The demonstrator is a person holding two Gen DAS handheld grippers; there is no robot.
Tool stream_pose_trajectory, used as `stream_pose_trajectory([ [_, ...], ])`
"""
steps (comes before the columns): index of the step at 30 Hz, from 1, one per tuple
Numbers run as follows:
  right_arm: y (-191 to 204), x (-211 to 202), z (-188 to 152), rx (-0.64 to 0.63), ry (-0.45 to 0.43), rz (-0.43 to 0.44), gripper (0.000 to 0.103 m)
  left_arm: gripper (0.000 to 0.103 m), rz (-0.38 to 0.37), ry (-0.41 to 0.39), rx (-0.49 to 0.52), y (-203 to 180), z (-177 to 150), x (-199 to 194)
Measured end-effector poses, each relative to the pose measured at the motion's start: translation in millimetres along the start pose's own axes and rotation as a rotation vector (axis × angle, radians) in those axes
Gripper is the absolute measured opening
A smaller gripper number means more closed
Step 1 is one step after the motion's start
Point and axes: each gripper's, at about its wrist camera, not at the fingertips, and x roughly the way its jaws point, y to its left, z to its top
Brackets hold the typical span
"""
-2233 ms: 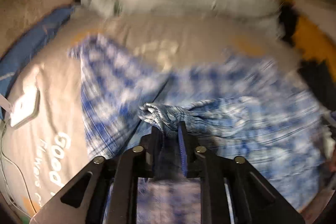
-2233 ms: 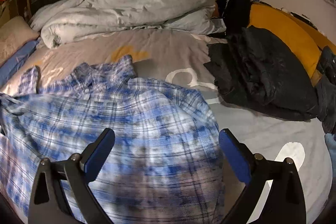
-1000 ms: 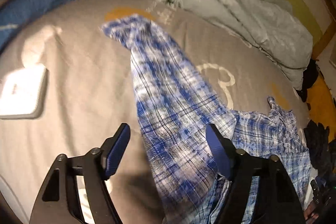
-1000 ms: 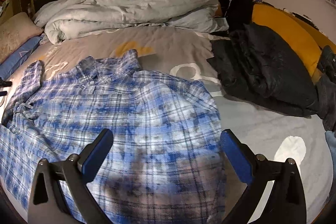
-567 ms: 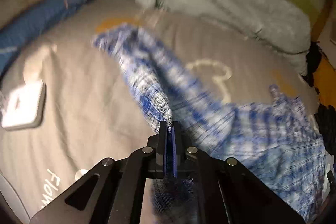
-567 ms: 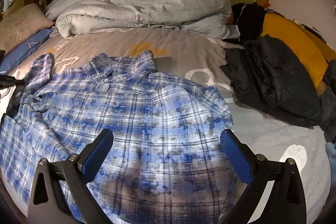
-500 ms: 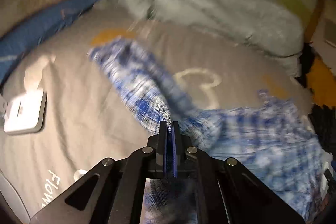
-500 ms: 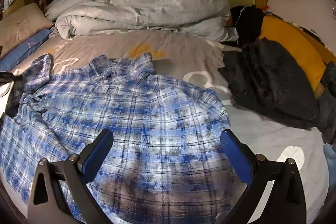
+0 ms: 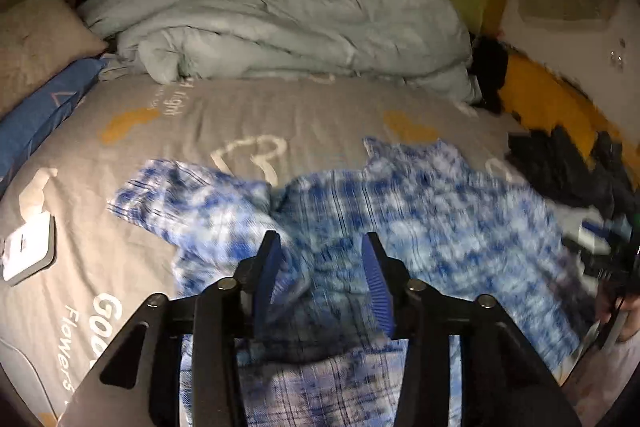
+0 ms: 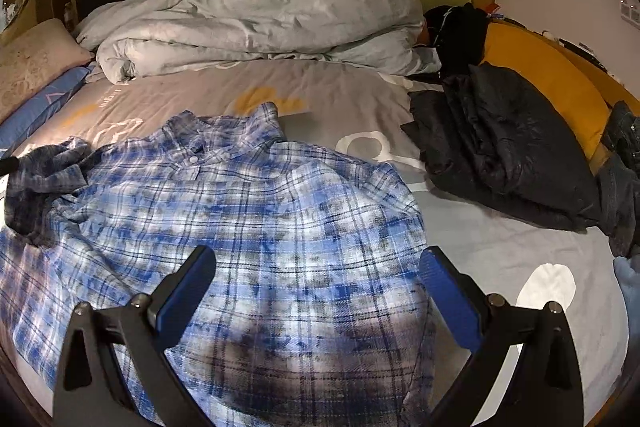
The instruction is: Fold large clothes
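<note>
Left wrist view: left tongs (image 9: 322, 273) opening above the plaid shirt (image 9: 420, 211) — nothing pinched; right tongs (image 10: 316, 285) spread wide, empty, over the bed (image 10: 352, 99).

One blue plaid shirt (image 10: 248, 211) lies mid-frame. One grey duvet (image 10: 256, 23) is bunched at the top, one beige pillow (image 10: 28, 61) sits at upper left, one black jacket (image 10: 500, 147) at right, and one white device (image 9: 26, 253) at left edge.
</note>
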Motion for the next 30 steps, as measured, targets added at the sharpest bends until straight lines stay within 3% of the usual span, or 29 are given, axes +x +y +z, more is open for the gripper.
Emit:
stream_pose_trajectory([
  [3,-1,0,-1,0.003,0.003,-0.003,0.102,0.052,-0.024,-0.032,-0.105,25,11,-5],
  [7,0,3,-4,0.005,0.02,-0.005,0.102,0.064,0.071,-0.065,-0.193,65,22,4],
  [11,4,8,-4,0.002,0.033,0.0,0.102,0.064,0.172,-0.026,-0.276,109,28,36],
  [13,7,10,-4,-0.007,0.037,0.001,0.102,0.064,0.232,-0.013,-0.27,120,26,52],
  [16,12,14,-5,-0.022,0.045,0.005,0.102,0.064,0.266,0.073,-0.287,136,23,79],
  [20,17,20,-4,-0.03,0.065,0.039,0.102,0.066,0.274,0.127,-0.343,161,24,106],
  [23,10,26,-4,0.041,0.107,0.096,0.102,0.066,0.279,0.144,-0.477,196,21,122],
  [26,7,31,-5,0.05,0.114,0.08,0.102,0.066,0.262,0.147,-0.594,224,11,130],
  [27,7,32,-5,0.048,0.115,0.076,0.102,0.064,0.247,0.138,-0.601,227,10,131],
  [30,6,35,-5,0.053,0.122,0.078,0.102,0.032,0.291,0.137,-0.486,223,14,140],
])
